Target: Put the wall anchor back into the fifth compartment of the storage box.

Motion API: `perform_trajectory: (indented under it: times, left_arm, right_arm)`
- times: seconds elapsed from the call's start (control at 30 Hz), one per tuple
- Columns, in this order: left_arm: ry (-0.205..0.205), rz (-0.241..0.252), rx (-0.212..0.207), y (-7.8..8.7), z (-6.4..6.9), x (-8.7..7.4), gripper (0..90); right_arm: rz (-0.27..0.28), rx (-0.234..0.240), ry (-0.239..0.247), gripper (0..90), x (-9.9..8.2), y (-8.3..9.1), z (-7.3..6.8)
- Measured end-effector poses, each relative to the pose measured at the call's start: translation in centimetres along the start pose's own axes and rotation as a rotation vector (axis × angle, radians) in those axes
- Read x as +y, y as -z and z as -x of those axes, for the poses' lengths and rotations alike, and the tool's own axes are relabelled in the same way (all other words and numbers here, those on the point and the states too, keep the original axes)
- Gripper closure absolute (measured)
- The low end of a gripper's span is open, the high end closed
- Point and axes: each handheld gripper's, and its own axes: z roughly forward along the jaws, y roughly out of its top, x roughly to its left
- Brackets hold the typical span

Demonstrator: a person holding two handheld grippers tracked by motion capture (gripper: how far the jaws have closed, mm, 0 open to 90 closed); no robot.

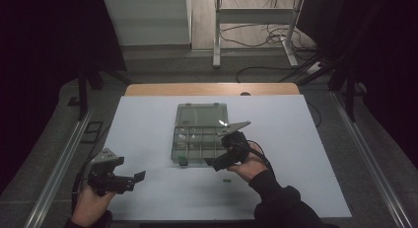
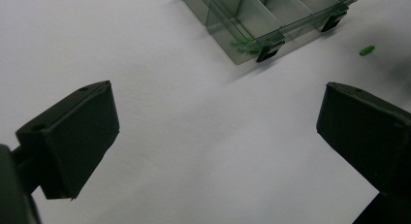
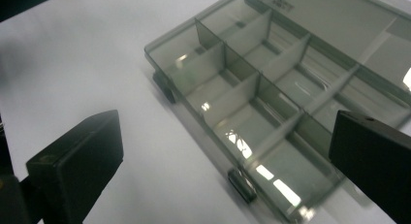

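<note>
Both grippers, left (image 1: 139,177) and right (image 1: 211,163), gaping empty. Could clip box (image 1: 199,134) at twelve o'clock, scattering green bits (image 2: 367,50) beyond reach.

My right hand (image 1: 249,165) covers the organizer box's (image 1: 199,134) near right corner; the green bits (image 2: 245,43) inside are too blurred to identify.

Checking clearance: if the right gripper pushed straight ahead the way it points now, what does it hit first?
Most likely the open clear compartment box: the right gripper, jaws open and empty, looks straight along its near compartments. Depth is unclear, so it may meet the box's front wall or pass just over it.
</note>
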Motion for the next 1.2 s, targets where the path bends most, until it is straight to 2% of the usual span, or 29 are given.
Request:
perform_trajectory:
  times: [0.3, 0.53, 0.63, 0.93, 1.1, 1.2]
  left_arm:
    - [0.000, -0.001, 0.001, 0.0, 0.0, 0.0, 2.2]
    - [0.006, 0.000, -0.002, 0.0, -0.1, 0.0, 2.2]
    - [0.008, 0.001, -0.001, 0.0, -0.1, 0.0, 2.2]
    - [0.008, 0.000, 0.001, 0.0, 0.0, 0.0, 2.5]
    - [0.011, 0.001, -0.001, 0.0, -0.1, 0.0, 3.0]
    - [0.009, 0.001, 0.000, 0.0, 0.0, 0.0, 3.0]
  right_arm:
    - [-0.025, -0.029, -0.018, 0.0, -1.6, 1.5, 0.3]
    - [-0.078, -0.046, -0.044, 0.0, -3.0, 1.9, 0.4]
    - [-0.110, -0.042, -0.042, 0.1, -3.4, 1.8, 0.4]
    - [-0.194, -0.051, -0.030, 13.8, -5.1, 0.8, 0.4]
    - [-0.233, -0.025, -0.004, 23.3, -5.5, 0.2, 0.2]
    - [-0.253, -0.016, 0.026, 33.0, -5.6, -0.1, 0.0]
